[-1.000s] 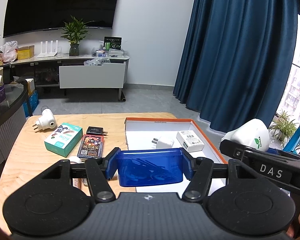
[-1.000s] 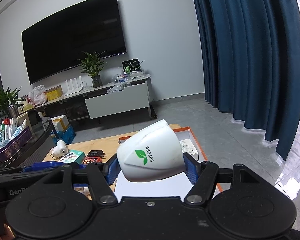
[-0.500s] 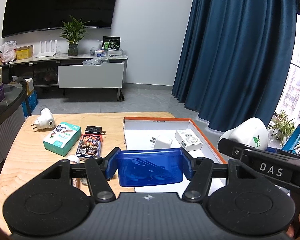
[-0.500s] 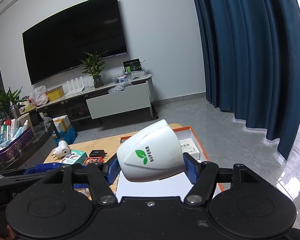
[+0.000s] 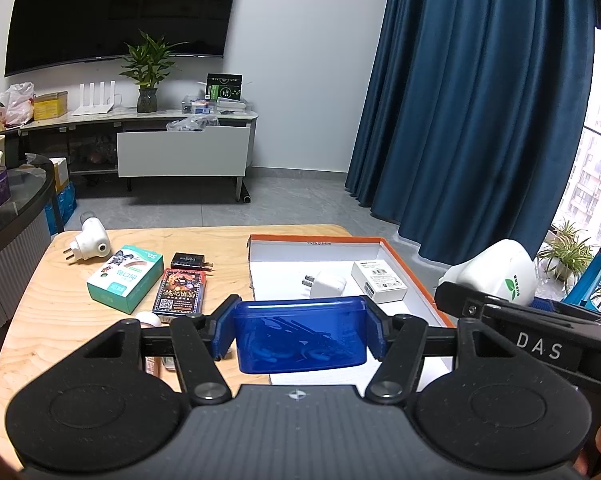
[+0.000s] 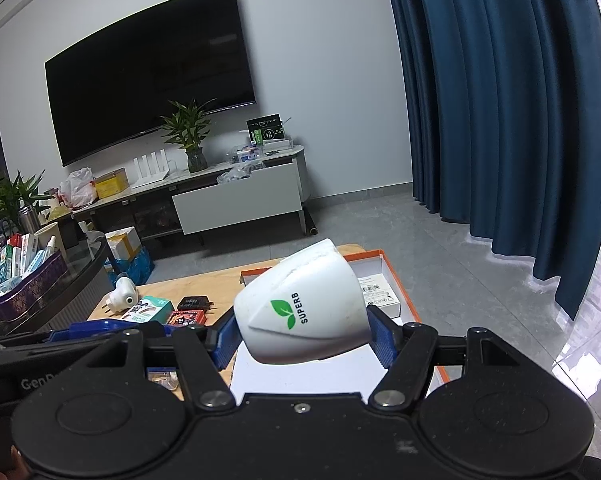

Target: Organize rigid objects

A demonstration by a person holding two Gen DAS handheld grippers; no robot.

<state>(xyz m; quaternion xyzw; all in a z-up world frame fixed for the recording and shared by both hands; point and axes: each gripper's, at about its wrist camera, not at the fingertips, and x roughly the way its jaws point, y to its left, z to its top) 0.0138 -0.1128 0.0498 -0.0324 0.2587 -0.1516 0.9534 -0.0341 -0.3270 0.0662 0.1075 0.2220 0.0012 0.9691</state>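
Wooden table [image 5: 52, 320] carries the orange-rimmed tray [image 5: 400, 258] below both grippers. Left gripper [image 5: 300, 334] clamps a rigid, smooth blue plastic box [image 5: 300, 340] by its ends; right gripper [image 6: 302, 334] clamps a light, hard, probably slippery white cup [image 6: 300, 308] across its tapering wall; grip near the rim

**Home living room**

Large black wall-mounted television [image 6: 152, 88] as landmark. Below it: long low white media console [image 6: 236, 196] carrying a green potted plant in a glass vase [image 6: 190, 136], a white four-antenna router [image 6: 150, 168] and small boxes. Right of the television: floor-length dark blue curtains [image 6: 500, 100] beside a window. In front: grey tiled floor [image 6: 380, 220], then a light wooden table [image 5: 60, 320].
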